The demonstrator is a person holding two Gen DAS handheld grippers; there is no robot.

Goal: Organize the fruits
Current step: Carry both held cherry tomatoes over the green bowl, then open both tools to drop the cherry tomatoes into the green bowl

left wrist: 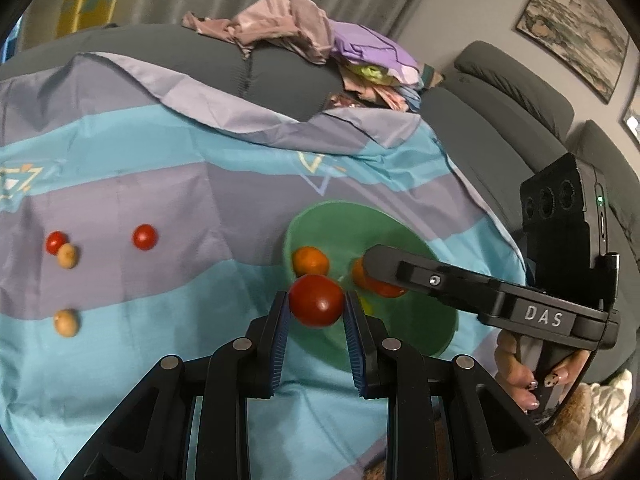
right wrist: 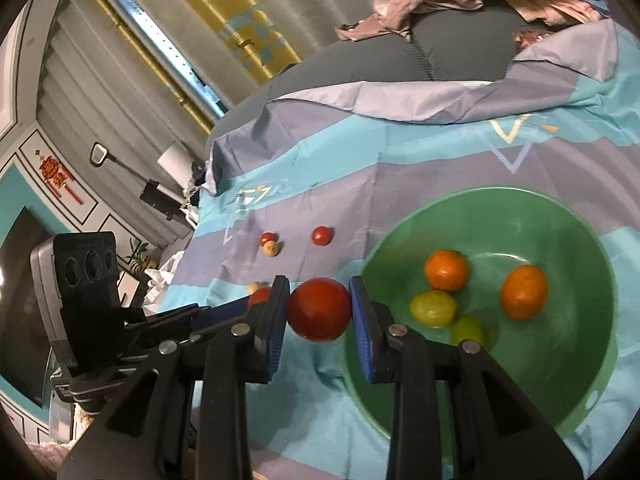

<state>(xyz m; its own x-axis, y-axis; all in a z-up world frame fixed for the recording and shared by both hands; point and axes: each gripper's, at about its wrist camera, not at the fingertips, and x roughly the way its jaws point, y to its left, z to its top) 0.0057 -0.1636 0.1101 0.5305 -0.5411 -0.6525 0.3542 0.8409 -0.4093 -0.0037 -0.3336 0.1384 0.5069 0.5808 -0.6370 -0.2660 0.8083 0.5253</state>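
1. Left tool (left wrist: 316, 300) clenched on red tomato (left wrist: 316, 300), at green bowl (left wrist: 400, 344) near rim.
2. Right tool (right wrist: 319, 308) clenched on tomato (right wrist: 319, 309), just left of bowl rim (right wrist: 400, 224).
3. Open striped cloth (left wrist: 160, 184) left, loose fruits (left wrist: 145, 237) scattered.

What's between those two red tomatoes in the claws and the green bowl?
Nothing visible. The right claw holds its tomato beside the green bowl. The left claw holds its tomato at the bowl's edge, with the right claw reaching over the bowl alongside.
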